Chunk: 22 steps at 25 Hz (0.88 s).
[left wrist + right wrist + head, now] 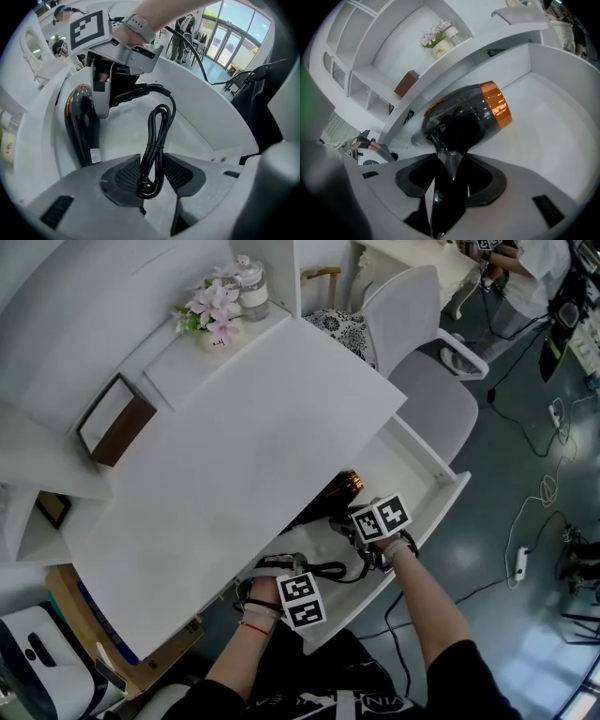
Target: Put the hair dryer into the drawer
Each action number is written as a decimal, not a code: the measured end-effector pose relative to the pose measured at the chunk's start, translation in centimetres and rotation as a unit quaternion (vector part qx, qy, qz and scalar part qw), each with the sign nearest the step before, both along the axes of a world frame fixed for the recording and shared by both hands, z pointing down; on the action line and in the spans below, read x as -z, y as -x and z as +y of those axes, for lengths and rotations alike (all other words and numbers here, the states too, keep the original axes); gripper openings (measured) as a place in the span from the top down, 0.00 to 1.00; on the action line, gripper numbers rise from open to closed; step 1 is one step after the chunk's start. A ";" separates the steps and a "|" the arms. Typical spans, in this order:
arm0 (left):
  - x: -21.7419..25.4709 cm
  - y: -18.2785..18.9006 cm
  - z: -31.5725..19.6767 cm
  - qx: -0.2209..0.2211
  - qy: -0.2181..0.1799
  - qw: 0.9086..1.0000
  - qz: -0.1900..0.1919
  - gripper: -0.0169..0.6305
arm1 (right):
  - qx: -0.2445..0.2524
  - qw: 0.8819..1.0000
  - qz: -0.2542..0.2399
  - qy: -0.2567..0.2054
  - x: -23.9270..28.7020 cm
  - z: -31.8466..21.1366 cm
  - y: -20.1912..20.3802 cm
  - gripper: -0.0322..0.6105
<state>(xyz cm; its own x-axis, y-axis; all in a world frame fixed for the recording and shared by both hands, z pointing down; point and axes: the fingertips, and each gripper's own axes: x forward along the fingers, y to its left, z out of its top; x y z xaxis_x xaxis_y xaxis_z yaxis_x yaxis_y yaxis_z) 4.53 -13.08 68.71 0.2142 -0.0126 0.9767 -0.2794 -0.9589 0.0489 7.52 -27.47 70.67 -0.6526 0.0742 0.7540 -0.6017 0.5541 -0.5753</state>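
1. Hair dryer (464, 117) cord (159, 136): the left gripper (152, 174) has its fingers (125, 176) partly closed, pinching the bundled loop.
2. The right gripper (450, 177) clamps the dryer's handle between its 2 part-closed fingers (487, 183).
3. The dryer is low inside the open drawer (441, 493) (just under the surface (234, 474)). Setting it down, letting go and probably shutting the drawer seem to be left.

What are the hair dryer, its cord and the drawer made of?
The hair dryer looks like glossy dark plastic, since light glints off it. Its shiny orange ring may be metallic-coated plastic. The cord is black and bendy, folded in loops, so probably rubbery plastic. The drawer is smooth matte white, likely painted wood or board, but I can't tell for sure.
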 end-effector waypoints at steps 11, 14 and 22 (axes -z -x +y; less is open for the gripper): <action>-1.5 -0.2 0.4 -0.023 0.003 1.000 -0.014 0.73 | 0.015 1.000 0.002 -0.015 -0.8 0.6 -0.3 0.67; -1.9 -0.1 0.6 -0.024 0.003 1.000 -0.016 0.73 | 0.016 1.000 0.007 -0.021 -1.0 0.7 -0.3 0.67; -2.5 -0.1 1.0 -0.033 0.005 0.999 -0.021 0.73 | 0.020 0.999 0.031 -0.027 -1.5 1.0 -0.4 0.67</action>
<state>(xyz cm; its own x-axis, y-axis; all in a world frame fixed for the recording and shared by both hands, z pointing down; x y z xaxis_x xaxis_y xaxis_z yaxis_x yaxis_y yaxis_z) 4.65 -12.07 71.16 0.1726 0.0101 0.9849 -0.2175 -0.9749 0.0481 7.95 -26.51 72.13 -0.6024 0.0581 0.7961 -0.6110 0.6083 -0.5067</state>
